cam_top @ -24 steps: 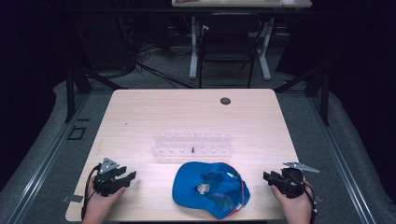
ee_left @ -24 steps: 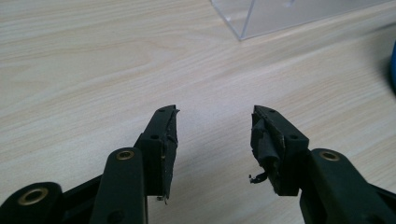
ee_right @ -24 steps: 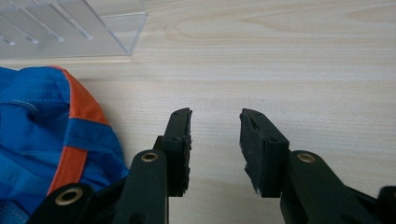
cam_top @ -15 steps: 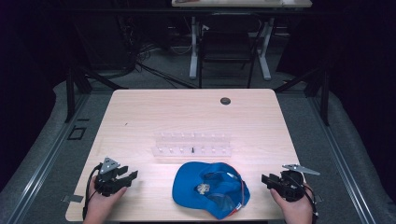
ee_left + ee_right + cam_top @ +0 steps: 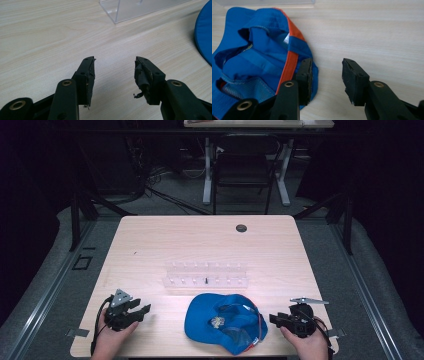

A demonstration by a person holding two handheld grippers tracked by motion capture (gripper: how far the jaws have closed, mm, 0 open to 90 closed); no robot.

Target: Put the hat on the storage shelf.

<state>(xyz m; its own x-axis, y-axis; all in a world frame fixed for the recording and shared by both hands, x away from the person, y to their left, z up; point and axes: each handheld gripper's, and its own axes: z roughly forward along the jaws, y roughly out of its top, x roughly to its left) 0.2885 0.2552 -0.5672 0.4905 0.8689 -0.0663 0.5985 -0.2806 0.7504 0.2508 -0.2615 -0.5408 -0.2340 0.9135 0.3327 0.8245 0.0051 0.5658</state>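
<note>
Dim room: grey floor [image 5: 45, 270], black chair [image 5: 242, 167] behind a pale wooden table [image 5: 200, 240]

Blue cap [image 5: 226, 322], clear rack [image 5: 206, 275], table [image 5: 165, 240]

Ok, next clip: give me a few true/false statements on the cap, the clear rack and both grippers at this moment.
1. The blue cap lies on the table between the two grippers. True.
2. The left gripper is shut on the cap's brim. False: its jaws stand apart over bare wood, holding nothing.
3. The clear plastic rack sits beyond the cap, farther from the person. True.
4. The right gripper has lifted the cap off the table. False: its jaws are open, and the cap lies flat on the table.
5. The cap lies with its inside facing up. True: its orange-trimmed lining and mesh show.
</note>
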